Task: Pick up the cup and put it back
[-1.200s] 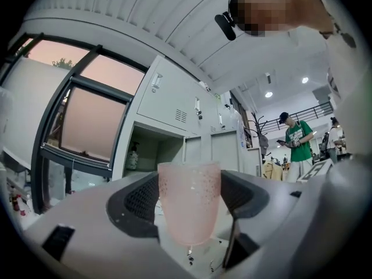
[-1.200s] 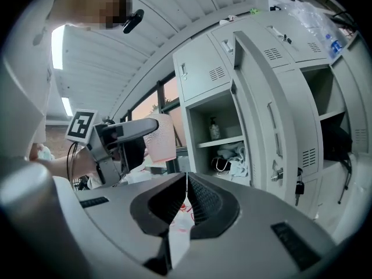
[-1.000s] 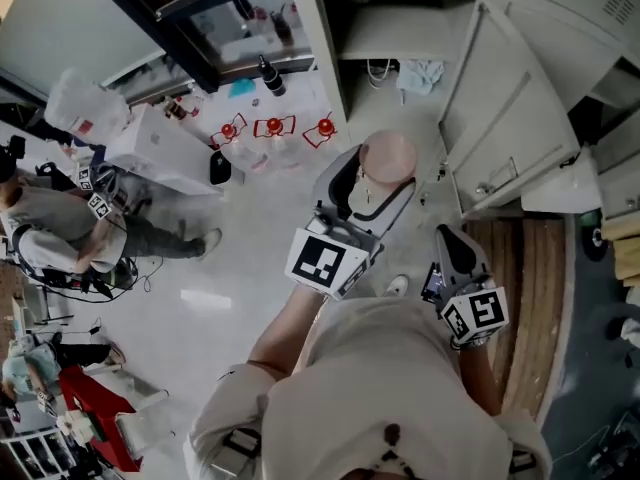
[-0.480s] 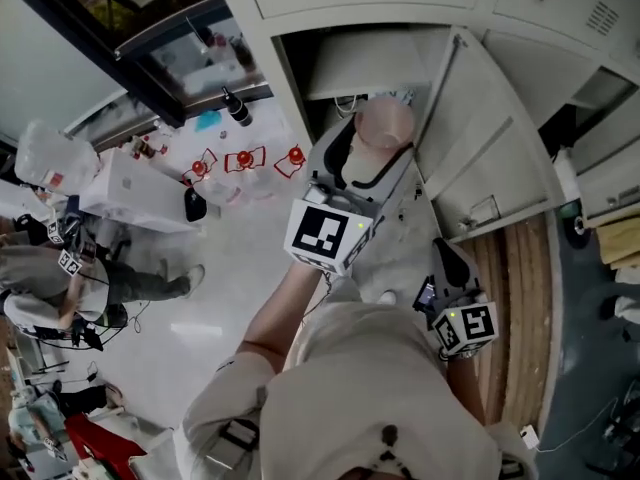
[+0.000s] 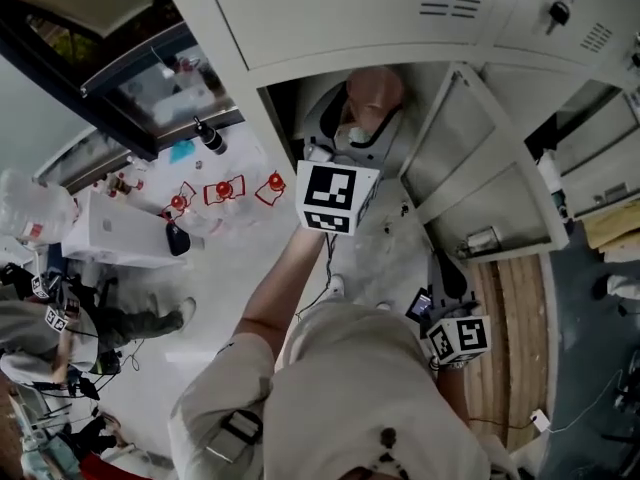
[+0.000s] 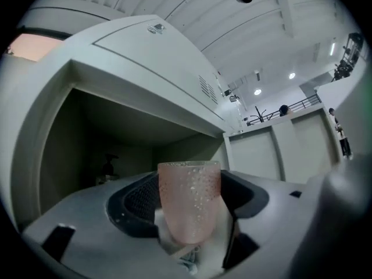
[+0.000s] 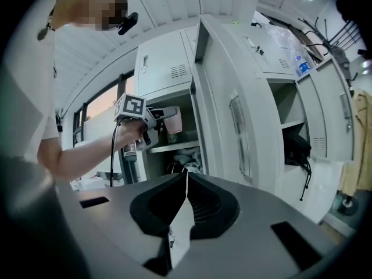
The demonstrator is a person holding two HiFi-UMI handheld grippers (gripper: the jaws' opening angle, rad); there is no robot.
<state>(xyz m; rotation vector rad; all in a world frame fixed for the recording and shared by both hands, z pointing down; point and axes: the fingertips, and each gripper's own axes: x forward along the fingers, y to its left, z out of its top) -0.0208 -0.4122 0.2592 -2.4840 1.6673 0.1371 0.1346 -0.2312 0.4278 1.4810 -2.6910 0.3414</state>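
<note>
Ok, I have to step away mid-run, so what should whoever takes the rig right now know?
Left gripper: fingers shut on the cup, held upright at the mouth of the open locker.
Right gripper: shut, empty, low beside the locker door.
Done: cup picked up and brought to the locker.
Left: set it on the shelf, open the fingers, pull the gripper out.
</note>
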